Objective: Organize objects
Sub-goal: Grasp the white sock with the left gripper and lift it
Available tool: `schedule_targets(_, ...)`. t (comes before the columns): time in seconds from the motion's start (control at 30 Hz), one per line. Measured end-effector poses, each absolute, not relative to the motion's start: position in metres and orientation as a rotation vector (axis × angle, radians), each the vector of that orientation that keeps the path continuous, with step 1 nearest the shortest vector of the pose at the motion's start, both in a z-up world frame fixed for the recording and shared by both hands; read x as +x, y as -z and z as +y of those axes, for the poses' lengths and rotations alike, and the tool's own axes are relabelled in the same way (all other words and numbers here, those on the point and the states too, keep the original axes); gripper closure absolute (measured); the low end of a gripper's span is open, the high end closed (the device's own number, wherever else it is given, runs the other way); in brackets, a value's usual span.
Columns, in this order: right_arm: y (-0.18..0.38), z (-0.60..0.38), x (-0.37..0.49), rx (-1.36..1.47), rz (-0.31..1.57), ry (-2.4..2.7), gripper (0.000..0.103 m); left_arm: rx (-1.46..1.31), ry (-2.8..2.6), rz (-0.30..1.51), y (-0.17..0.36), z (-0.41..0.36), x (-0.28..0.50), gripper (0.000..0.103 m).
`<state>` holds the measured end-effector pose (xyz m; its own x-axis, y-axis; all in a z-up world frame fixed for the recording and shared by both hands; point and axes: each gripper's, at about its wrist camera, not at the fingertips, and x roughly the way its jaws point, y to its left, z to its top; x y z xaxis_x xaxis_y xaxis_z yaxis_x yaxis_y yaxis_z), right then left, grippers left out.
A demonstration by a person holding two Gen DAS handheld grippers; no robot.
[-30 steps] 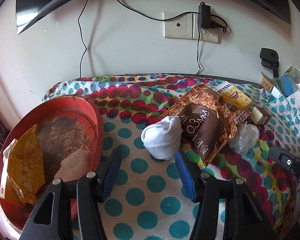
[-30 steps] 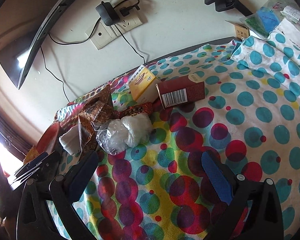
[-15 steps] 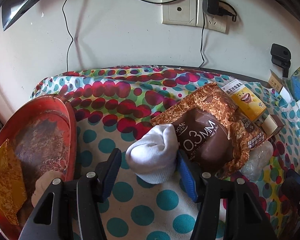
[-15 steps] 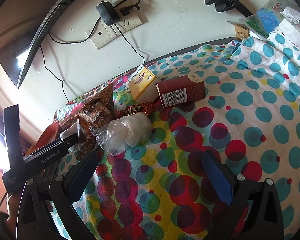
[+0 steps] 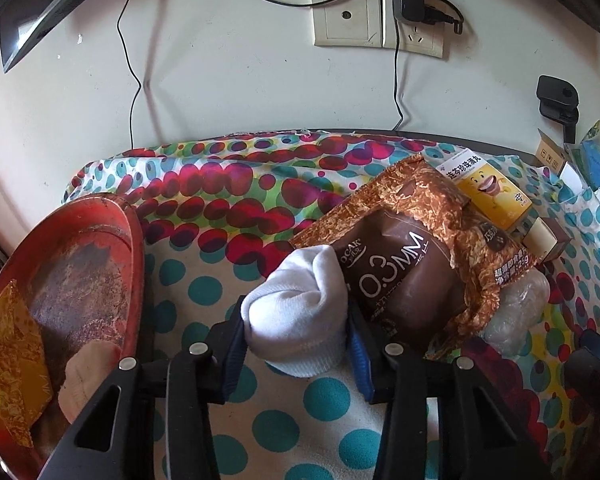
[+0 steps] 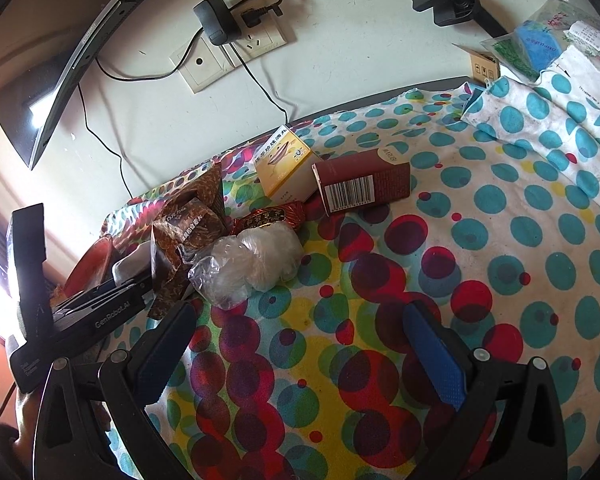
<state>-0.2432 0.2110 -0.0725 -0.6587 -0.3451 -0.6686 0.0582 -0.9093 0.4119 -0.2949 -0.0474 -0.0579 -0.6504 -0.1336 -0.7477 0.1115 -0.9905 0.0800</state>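
A rolled white sock point(image 5: 300, 312) lies on the dotted cloth against a brown snack bag point(image 5: 408, 272). My left gripper point(image 5: 296, 352) has closed on the sock, with a blue pad touching each side. The red tray point(image 5: 134, 248) at the left holds a gold packet point(image 5: 12, 364) and a beige pad point(image 5: 86, 372). My right gripper point(image 6: 300, 352) is open and empty above the cloth, in front of a clear plastic bag point(image 6: 248, 268). The left gripper's body point(image 6: 80, 312) shows in the right wrist view, with the sock point(image 6: 130, 266) half hidden behind it.
A yellow box point(image 6: 284, 160), a dark red box point(image 6: 360, 186) and a red wrapped candy point(image 6: 272, 218) lie behind the plastic bag. Packets point(image 6: 540, 40) and a small carton point(image 6: 484, 66) sit at the far right. The wall with sockets point(image 5: 376, 20) runs behind.
My left gripper moved forward around the white sock and its fingers closed in onto it. The right gripper stayed still and open.
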Motion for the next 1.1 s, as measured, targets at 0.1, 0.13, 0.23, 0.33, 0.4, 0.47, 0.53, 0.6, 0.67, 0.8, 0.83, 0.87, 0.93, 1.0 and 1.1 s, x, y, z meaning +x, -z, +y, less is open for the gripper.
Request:
schedule_targets(0.1,0.072,0.211,-0.243,1.166,-0.53,2.619,0.0,1.22,2.747,-0.037,0.048,-0.047,-0.284,0.059)
schedule_targets(0.13,0.072,0.211,-0.243,1.166,-0.529,2.62,0.0,1.213,2.749,-0.029,0.045,-0.048,-0.28,0.059)
schedule_targets(0.23,0.072,0.21,-0.244,1.169,-0.524,2.621,0.0,1.193,2.763,-0.016,0.037,-0.049,-0.269,0.059)
schedule_targets(0.33,0.072,0.21,-0.244,1.168,-0.526,2.62,0.0,1.171,2.769,-0.028,0.031,-0.05,-0.258,0.059)
schedule_targets(0.4,0.072,0.21,-0.243,1.168,-0.526,2.62,0.0,1.157,2.779,-0.023,0.029,-0.052,-0.252,0.059)
schedule_targets(0.47,0.072,0.211,-0.243,1.169,-0.525,2.621,0.0,1.154,2.778,-0.014,0.028,-0.056,-0.245,0.059)
schedule_targets(0.53,0.072,0.211,-0.243,1.166,-0.531,2.62,0.0,1.151,2.783,0.0,0.029,-0.061,-0.236,0.059)
schedule_targets(0.6,0.072,0.211,-0.243,1.163,-0.537,2.617,0.0,1.135,2.784,-0.005,0.029,-0.064,-0.224,0.059)
schedule_targets(0.67,0.073,0.211,-0.244,1.163,-0.536,2.617,0.0,1.129,2.791,-0.014,0.03,-0.066,-0.213,0.059)
schedule_targets(0.8,0.071,0.207,-0.245,1.187,-0.471,2.629,0.0,1.094,2.83,-0.009,0.028,-0.067,-0.183,0.058)
schedule_targets(0.83,0.07,0.21,-0.245,1.193,-0.471,2.65,0.0,1.087,2.841,0.003,0.028,-0.067,-0.175,0.058)
schedule_targets(0.87,0.069,0.215,-0.248,1.201,-0.483,2.67,0.0,1.086,2.851,0.013,0.028,-0.067,-0.169,0.058)
schedule_targets(0.93,0.066,0.227,-0.257,1.205,-0.514,2.684,0.0,1.087,2.861,0.021,0.03,-0.067,-0.157,0.058)
schedule_targets(1.0,0.061,0.237,-0.269,1.212,-0.507,2.732,0.0,1.091,2.871,0.047,0.032,-0.068,-0.148,0.058)
schedule_targets(1.1,0.06,0.242,-0.292,1.268,-0.451,2.766,0.0,1.127,2.875,0.103,0.037,-0.071,-0.143,0.058)
